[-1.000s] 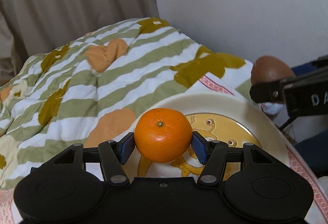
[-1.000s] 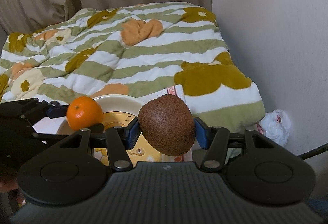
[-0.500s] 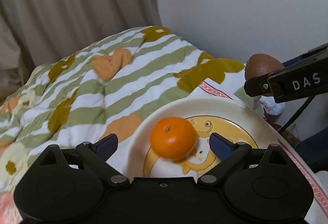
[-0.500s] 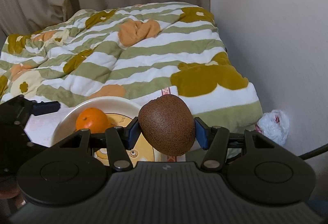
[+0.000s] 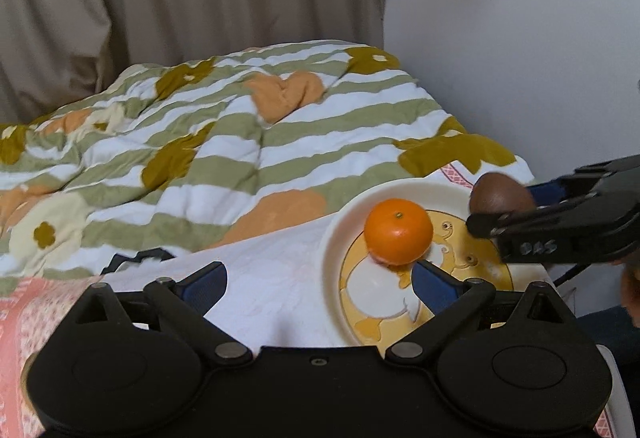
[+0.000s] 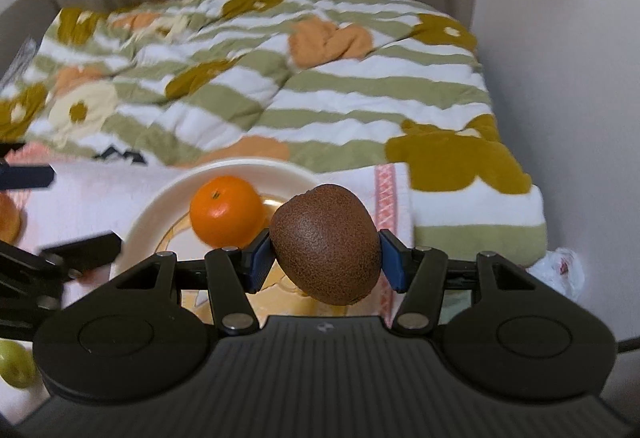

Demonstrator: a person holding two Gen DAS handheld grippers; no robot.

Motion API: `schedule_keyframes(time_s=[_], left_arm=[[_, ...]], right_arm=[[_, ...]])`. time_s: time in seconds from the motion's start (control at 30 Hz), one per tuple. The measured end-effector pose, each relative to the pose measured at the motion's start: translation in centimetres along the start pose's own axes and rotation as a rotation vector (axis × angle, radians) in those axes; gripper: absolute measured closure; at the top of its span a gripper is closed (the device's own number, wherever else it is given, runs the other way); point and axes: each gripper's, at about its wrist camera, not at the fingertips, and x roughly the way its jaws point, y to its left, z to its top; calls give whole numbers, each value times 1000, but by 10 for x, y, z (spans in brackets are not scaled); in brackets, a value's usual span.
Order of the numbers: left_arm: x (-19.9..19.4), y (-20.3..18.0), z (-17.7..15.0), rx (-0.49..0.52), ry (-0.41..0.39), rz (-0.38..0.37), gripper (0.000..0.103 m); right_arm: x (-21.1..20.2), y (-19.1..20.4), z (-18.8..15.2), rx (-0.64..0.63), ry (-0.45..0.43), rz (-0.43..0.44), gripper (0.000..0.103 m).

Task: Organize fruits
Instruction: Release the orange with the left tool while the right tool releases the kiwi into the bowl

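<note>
An orange mandarin (image 5: 398, 231) lies on a cream plate with a yellow cartoon picture (image 5: 340, 222). It also shows on the plate (image 6: 160, 197) in the right wrist view (image 6: 226, 214). My left gripper (image 5: 318, 284) is open and empty, left of the plate and drawn back from the mandarin. My right gripper (image 6: 322, 252) is shut on a brown kiwi (image 6: 325, 244) and holds it above the plate's right side. The kiwi (image 5: 500, 193) in that gripper shows at the right of the left wrist view.
The plate rests on a white and pink cloth (image 5: 272, 278) at the front of a striped floral blanket (image 5: 240, 141). A green fruit (image 6: 16, 364) and an orange fruit (image 6: 8, 217) lie at the left edge. A wall (image 5: 520, 37) stands at the right, curtains behind.
My left gripper opened and let the mandarin go onto the plate, then drew back and to the left. My right gripper moved over the plate with the kiwi.
</note>
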Motion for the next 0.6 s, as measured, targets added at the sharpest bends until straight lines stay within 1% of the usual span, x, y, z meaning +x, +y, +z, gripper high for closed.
schedule_keyframes(time_s=[0.2, 0.47, 0.53, 0.6], left_arm=[[-6, 4, -11, -4, 11, 38, 2], [-11, 10, -23, -36, 24, 36, 2], [-12, 10, -25, -43, 28, 37, 2], [-14, 9, -25, -52, 29, 37, 2]], right_arm=[[21, 12, -10, -70, 16, 10, 32], [32, 21, -15, -170, -1, -2, 31], [29, 24, -17, -205, -33, -20, 25], [25, 26, -18, -228, -49, -37, 5]])
